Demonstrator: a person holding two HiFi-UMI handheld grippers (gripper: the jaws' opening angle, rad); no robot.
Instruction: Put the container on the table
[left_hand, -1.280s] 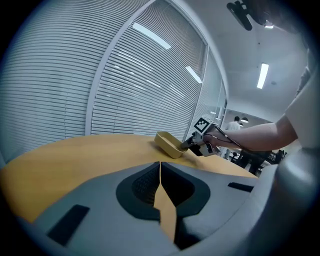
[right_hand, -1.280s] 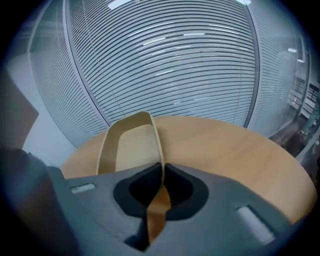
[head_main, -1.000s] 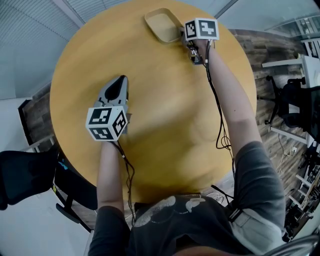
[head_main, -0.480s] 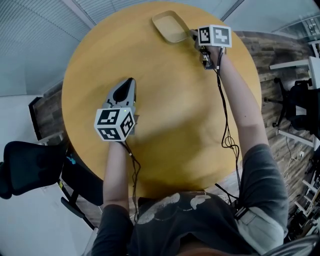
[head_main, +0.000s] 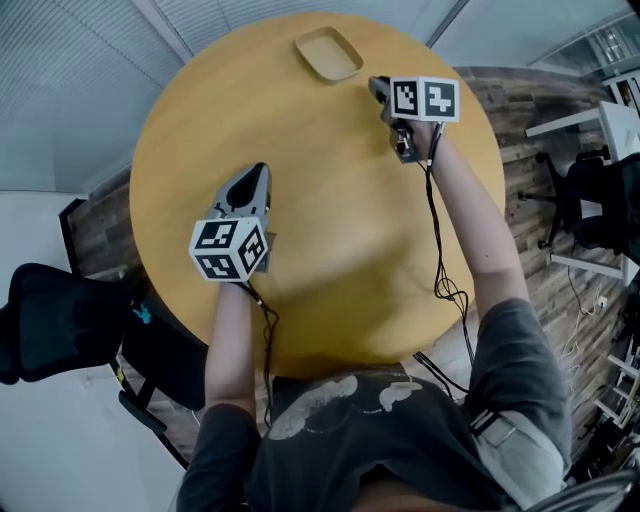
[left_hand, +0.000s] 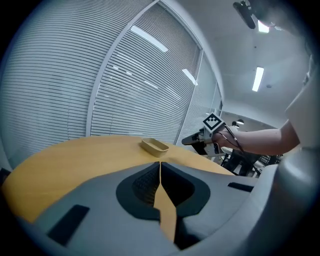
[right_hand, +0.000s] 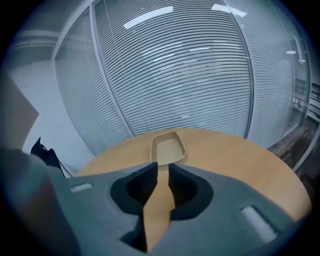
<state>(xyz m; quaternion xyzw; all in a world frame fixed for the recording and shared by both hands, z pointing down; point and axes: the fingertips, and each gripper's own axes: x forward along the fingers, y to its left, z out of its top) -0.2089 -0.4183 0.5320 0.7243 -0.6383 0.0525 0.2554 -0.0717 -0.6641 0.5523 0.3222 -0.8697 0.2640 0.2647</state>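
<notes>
Slatted blinds (right_hand: 200, 75) on glass walls; wood-plank floor (head_main: 530, 190); black chair (head_main: 50, 330); ceiling strip lights (left_hand: 257, 79).

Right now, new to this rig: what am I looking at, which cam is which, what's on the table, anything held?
No robot here: a person holds a two-jaw gripper in each hand; the marker cubes are part of them. The top-down picture comes from a camera on the person's head and shows the left gripper and the right gripper over a round wooden table. The other two pictures come from cameras riding on each gripper, looking along its jaws. On the table lies a shallow tan container, near the far edge, just ahead of the right gripper and clear of it. Nothing is held: the left jaws are closed on nothing, the right jaws stand slightly apart, empty.
</notes>
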